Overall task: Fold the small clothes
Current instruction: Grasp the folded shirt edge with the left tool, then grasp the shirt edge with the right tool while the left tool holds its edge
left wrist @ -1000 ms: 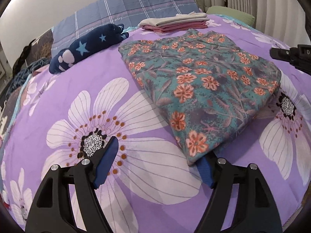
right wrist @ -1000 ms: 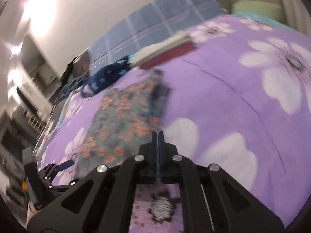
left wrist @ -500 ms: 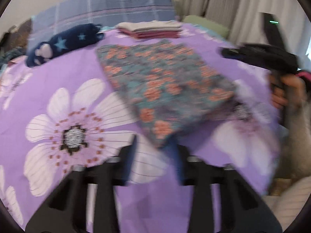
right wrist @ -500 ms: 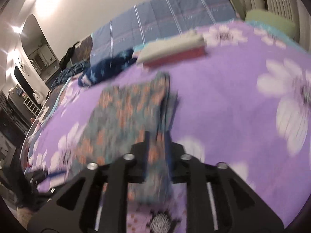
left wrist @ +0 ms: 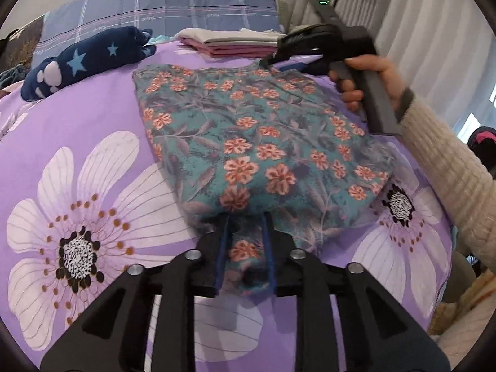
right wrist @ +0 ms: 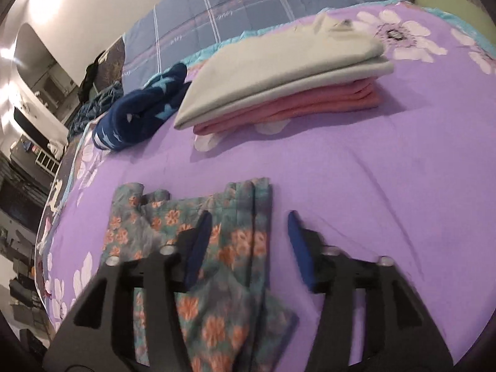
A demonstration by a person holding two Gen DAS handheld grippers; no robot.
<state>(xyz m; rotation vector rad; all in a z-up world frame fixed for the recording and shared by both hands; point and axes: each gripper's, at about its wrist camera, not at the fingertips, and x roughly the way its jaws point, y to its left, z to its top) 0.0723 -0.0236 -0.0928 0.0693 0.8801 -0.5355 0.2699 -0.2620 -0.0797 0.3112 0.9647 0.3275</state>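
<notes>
On the bed, over the purple flowered sheet (left wrist: 102,117), a folded teal floral garment (left wrist: 257,142) lies flat near the middle. Going left to right in the left wrist view: a navy star-patterned plush (left wrist: 83,59) rests toward the far left side of the bed, a stack of folded clothes (left wrist: 232,42), cream on top of pink, sits at the far edge before a blue plaid quilt (left wrist: 161,0), and the right gripper (right wrist: 248,245) reaches in at the garment's far right corner. The left gripper (left wrist: 245,248) has its fingers (left wrist: 221,254) close together, clamped on the garment's near edge. In the right wrist view the right gripper's fingers (right wrist: 198,245) stand apart, straddling the layered edge of the cloth without pinching it.
</notes>
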